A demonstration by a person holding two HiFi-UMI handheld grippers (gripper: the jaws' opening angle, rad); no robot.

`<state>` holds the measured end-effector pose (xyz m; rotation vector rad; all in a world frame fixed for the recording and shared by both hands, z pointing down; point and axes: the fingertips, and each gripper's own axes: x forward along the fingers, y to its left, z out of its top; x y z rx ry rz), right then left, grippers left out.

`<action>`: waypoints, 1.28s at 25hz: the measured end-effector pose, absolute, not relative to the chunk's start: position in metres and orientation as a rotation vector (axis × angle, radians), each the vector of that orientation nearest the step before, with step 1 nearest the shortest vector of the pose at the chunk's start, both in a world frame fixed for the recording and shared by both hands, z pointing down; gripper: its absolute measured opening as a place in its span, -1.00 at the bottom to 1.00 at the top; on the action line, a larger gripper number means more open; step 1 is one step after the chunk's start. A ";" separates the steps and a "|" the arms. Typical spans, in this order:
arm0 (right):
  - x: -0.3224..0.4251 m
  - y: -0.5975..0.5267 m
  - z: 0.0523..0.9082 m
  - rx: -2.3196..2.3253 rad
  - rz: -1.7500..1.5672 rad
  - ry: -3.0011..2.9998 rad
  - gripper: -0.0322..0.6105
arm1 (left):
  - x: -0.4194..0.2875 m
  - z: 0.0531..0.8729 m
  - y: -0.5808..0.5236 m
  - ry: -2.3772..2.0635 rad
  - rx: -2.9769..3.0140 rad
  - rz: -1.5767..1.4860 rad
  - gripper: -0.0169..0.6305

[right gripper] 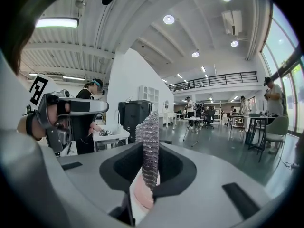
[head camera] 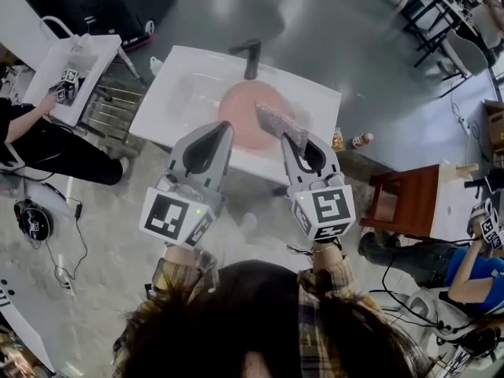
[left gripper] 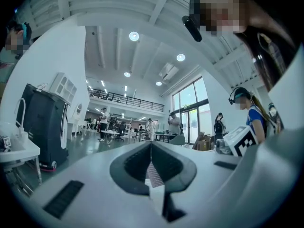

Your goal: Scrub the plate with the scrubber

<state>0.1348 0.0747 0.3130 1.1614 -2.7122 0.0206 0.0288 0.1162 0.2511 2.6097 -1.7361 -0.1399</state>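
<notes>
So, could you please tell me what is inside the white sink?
A pink plate lies in the sink. The scrubber, clamped in the right tool, covers the plate's right part, and the left tool hides its lower left edge.

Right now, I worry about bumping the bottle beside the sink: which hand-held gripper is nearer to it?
Right. The right hand-held gripper, holding the scrubber, is just left of the bottle. The left hand-held gripper is farther left, near the rim of the pink plate.
</notes>
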 end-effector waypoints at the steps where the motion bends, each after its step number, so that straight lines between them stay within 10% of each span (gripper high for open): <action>1: 0.132 0.072 0.315 1.162 0.026 -2.710 -0.65 | 0.025 0.252 0.113 -1.736 2.607 -0.139 -0.90; 32: 0.038 -0.107 0.318 1.543 0.113 -2.425 -0.65 | -0.066 0.254 -0.109 -1.205 2.800 -0.040 -0.90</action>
